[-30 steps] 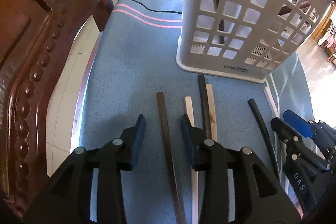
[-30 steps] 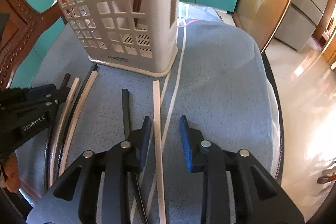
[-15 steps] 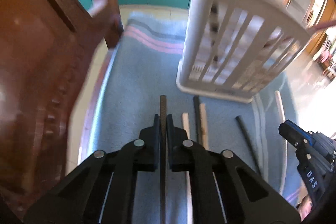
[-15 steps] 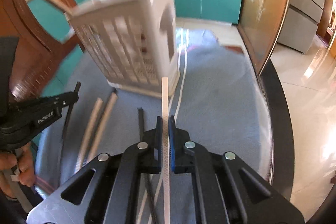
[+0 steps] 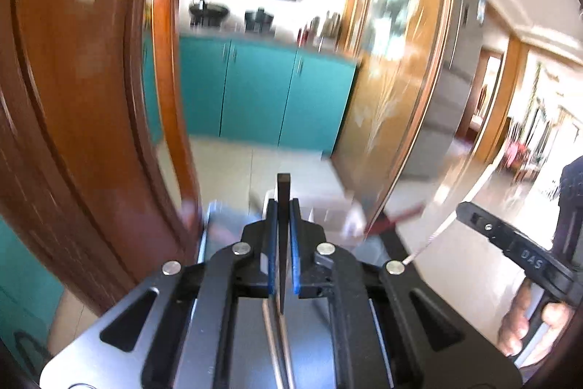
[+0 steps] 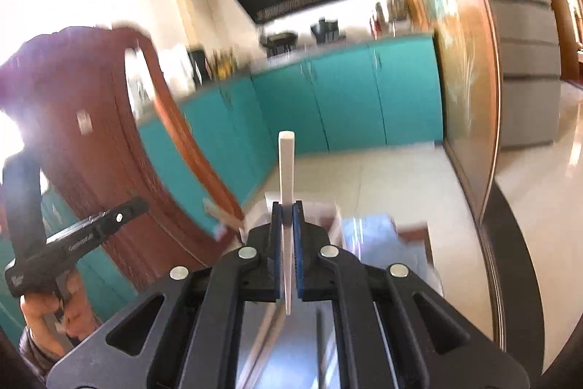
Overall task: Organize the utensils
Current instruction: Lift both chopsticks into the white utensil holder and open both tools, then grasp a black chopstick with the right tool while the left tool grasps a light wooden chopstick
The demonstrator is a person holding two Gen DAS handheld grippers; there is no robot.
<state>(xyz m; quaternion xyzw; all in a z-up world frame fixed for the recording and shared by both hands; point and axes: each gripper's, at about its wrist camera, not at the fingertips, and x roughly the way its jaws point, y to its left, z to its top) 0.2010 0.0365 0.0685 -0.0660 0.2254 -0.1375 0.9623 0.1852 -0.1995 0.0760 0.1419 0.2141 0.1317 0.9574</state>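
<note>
My left gripper (image 5: 283, 206) is shut on a dark chopstick (image 5: 283, 192), whose end sticks up past the fingertips. My right gripper (image 6: 287, 206) is shut on a white chopstick (image 6: 285, 166), also pointing up. Both are raised high and tilted up toward the kitchen. The white utensil basket (image 5: 328, 214) shows only as a blurred rim just behind the left fingers, and in the right wrist view (image 6: 320, 210) too. Other chopsticks (image 5: 280, 345) lie on the blue cloth below. The right gripper's body (image 5: 517, 250) shows at the right of the left wrist view.
A carved wooden chair back (image 5: 73, 97) stands close on the left. Teal cabinets (image 6: 346, 97) and a glass door with a wooden frame (image 5: 408, 79) lie ahead. The left gripper's body (image 6: 73, 243) and hand show at the left of the right wrist view.
Both grippers closed on a chopstick each, then lifted and tilted upward. The table and basket have dropped almost out of sight below the fingers.
</note>
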